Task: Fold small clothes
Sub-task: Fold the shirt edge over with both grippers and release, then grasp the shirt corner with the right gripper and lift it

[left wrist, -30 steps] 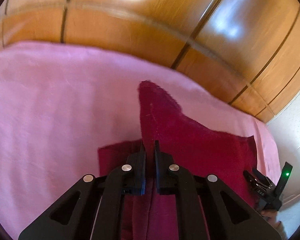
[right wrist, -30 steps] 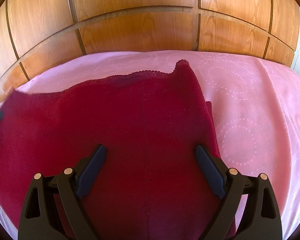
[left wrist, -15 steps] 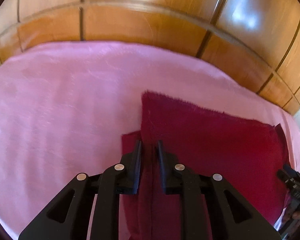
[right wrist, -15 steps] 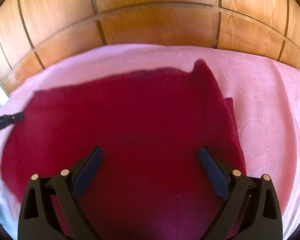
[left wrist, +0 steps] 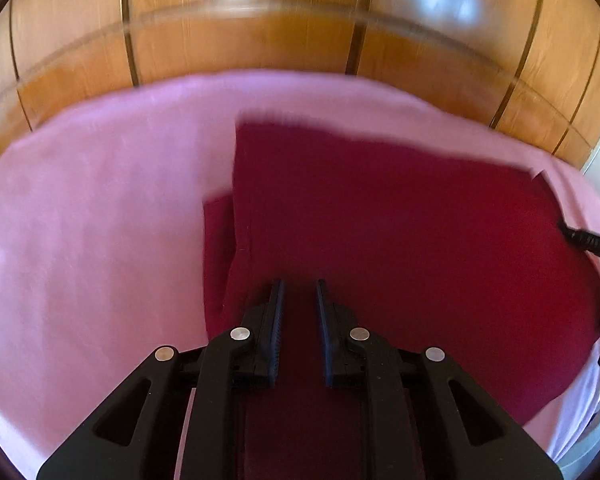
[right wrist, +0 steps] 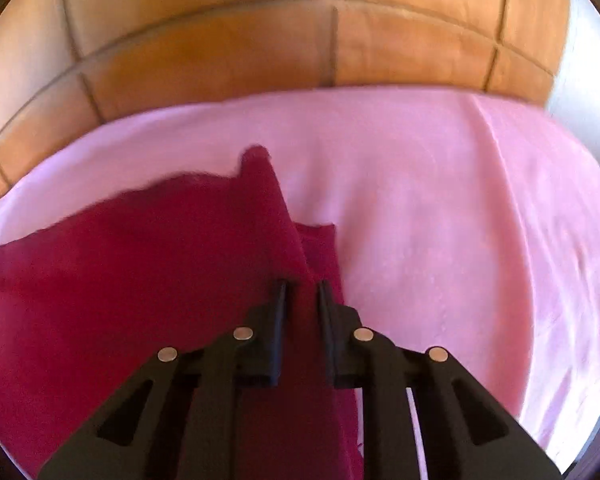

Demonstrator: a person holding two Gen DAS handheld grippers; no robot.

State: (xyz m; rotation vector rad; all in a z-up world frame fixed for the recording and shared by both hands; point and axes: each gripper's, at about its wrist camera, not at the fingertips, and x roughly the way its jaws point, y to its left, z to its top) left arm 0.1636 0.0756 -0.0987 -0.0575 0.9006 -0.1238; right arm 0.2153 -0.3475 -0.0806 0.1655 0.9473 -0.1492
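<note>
A dark red, fleecy piece of cloth (left wrist: 400,232) lies on a pink sheet (left wrist: 92,220) that covers the surface in front of a brown wooden panelled wall (left wrist: 260,52). The cloth is already doubled: an upper layer lies over a lower one, and a narrow strip of the lower layer shows at each side edge. The left gripper (left wrist: 299,292), black with two fingers, stands at the left edge of the cloth with its jaws narrow and the red fabric between them, so it seems to pinch that edge. The right gripper (right wrist: 302,292) is at the opposite edge; its jaws have just been closing and now they are narrow too, with the fabric between the fingers (right wrist: 278,312). From the left wrist view, the tip of the right gripper (left wrist: 588,240) shows at the far right side of the cloth. I judge that the step in hand is taking hold of the two near corners for the next fold. The next move calls for lifting both edges together and evenly, then carrying them over to the far edge, so that the layers do not slide apart or wrinkle.
</note>
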